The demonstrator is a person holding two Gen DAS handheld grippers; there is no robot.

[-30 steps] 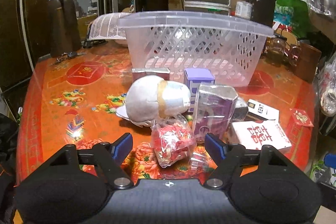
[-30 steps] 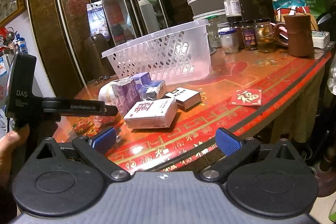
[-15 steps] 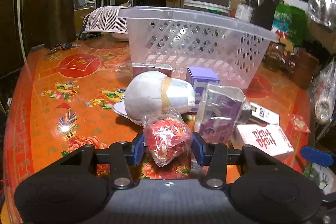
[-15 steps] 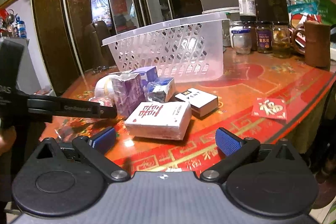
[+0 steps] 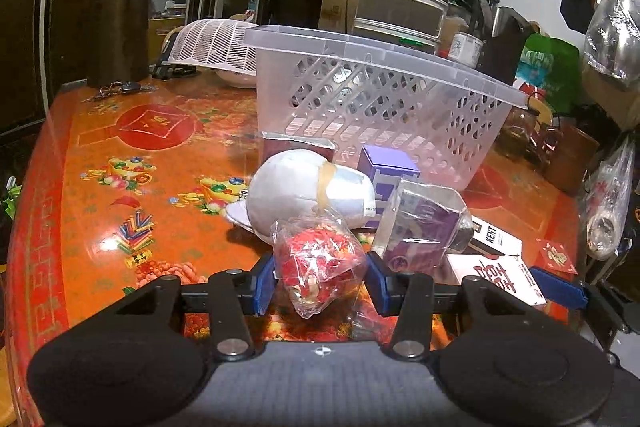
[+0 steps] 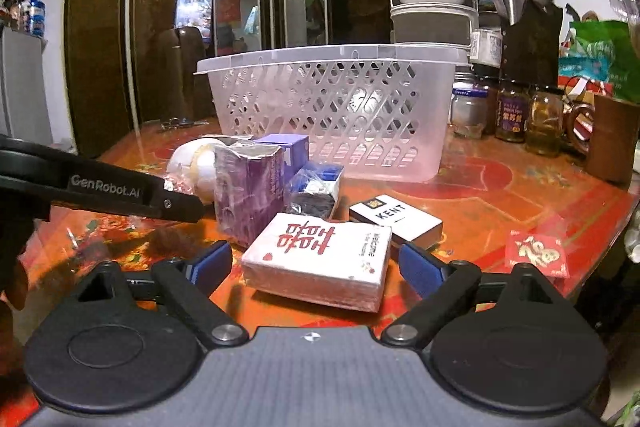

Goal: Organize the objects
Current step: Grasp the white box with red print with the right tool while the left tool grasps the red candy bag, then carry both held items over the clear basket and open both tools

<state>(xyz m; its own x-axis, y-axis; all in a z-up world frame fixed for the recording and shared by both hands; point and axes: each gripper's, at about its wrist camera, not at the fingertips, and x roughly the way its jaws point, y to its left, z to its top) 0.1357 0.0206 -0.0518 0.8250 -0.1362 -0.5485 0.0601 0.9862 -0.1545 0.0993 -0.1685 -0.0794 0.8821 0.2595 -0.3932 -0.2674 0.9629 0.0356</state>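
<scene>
My left gripper point(image 5: 320, 281) has just closed in from wide: blue pads now pinch the clear bag of red sweets point(image 5: 318, 265) btwn them, bag looks lifted off the tabletop point(image 5: 120, 155). So pick seems done; next I'd carry it fwd into the clear plastic basket point(image 5: 380, 107) straight ahead. Right gripper point(image 6: 314, 263) moved up too, jaws wide, straddling the white box w/ red characters point(image 6: 320, 259), not gripping yet.
</scene>
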